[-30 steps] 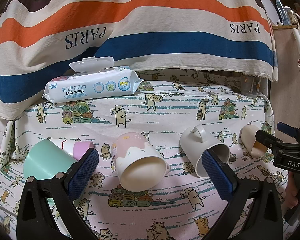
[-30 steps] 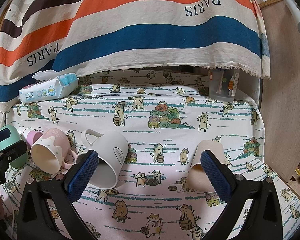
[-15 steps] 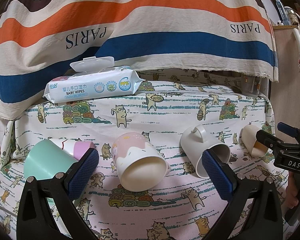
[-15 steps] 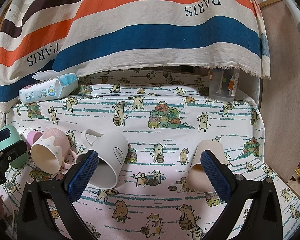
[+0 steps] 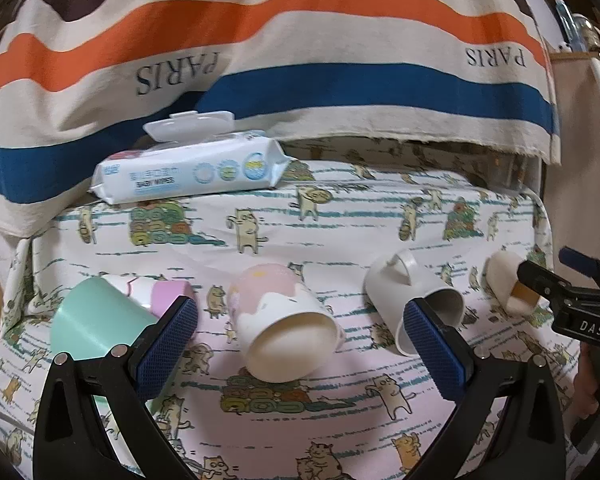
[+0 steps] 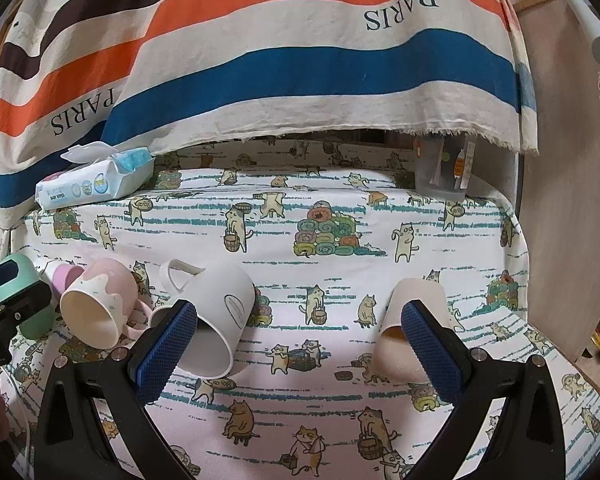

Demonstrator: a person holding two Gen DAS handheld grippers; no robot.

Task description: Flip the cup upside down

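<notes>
Cups crowd the near row; open cloth lies between and beyond them

Ahead of the left gripper [image 5: 300,344], whose jaws stand wide, the pink-and-white mug [image 5: 286,322] lies on its side in the gap, with the mint cup [image 5: 94,322] and a small pink cup [image 5: 168,294] just left and the white mug [image 5: 414,300] just right. Between the right gripper [image 6: 300,346] jaws the cat-print cloth [image 6: 320,320] lies bare; the white mug flanks its left finger, the beige cup [image 6: 410,320] its right. Farther off stand the baby wipes pack [image 5: 188,170], a clear container [image 6: 444,172] and the overhanging striped fabric [image 6: 300,60].
</notes>
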